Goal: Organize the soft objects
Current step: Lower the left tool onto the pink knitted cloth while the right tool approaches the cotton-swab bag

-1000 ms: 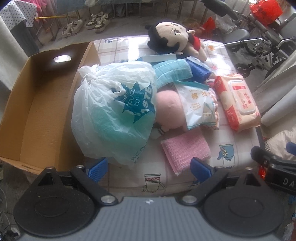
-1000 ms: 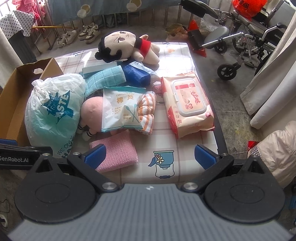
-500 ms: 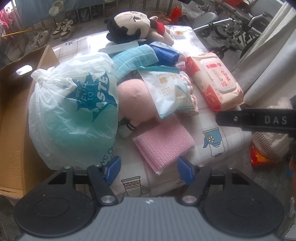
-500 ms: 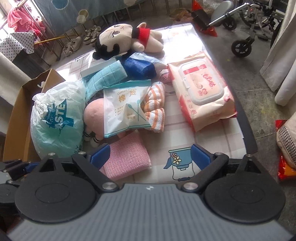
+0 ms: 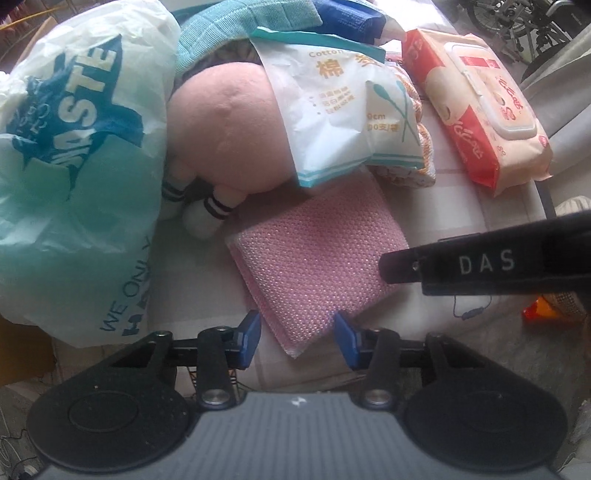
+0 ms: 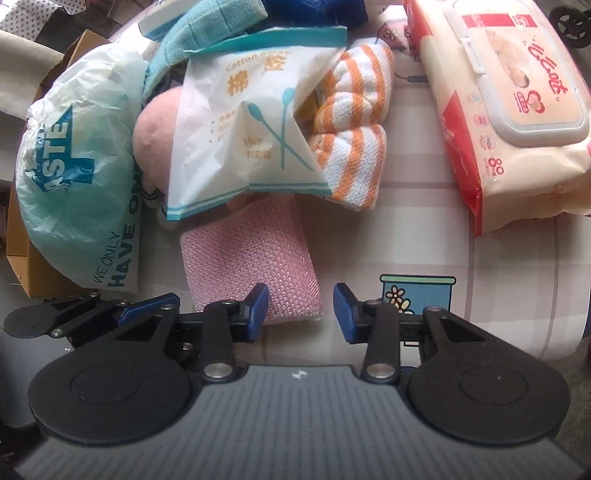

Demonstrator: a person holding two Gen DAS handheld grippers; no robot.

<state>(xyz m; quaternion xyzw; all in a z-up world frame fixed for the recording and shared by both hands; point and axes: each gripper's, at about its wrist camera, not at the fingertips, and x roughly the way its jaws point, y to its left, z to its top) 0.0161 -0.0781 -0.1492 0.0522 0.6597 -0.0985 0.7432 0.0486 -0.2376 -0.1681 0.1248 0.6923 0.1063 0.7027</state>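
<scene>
A folded pink cloth [image 5: 314, 258] lies at the table's near edge; it also shows in the right wrist view [image 6: 251, 258]. My left gripper [image 5: 297, 338] is open, its blue fingertips on either side of the cloth's near corner. My right gripper [image 6: 301, 312] is open over the cloth's near right corner. Behind lie a pink plush toy [image 5: 225, 136], a cotton-swab bag [image 6: 251, 129], an orange-striped towel [image 6: 354, 140], a wet-wipes pack [image 6: 509, 110], a teal towel [image 5: 236, 29] and a tied plastic bag [image 5: 74, 166].
A cardboard box [image 6: 22, 236] stands left of the table, behind the plastic bag. The right gripper's black body [image 5: 487, 262] reaches in from the right in the left wrist view. The checked tablecloth [image 6: 480, 277] ends close to both grippers.
Both grippers have moved forward and down toward the pink cloth, and their jaws have narrowed. The objects on the table have not moved.
</scene>
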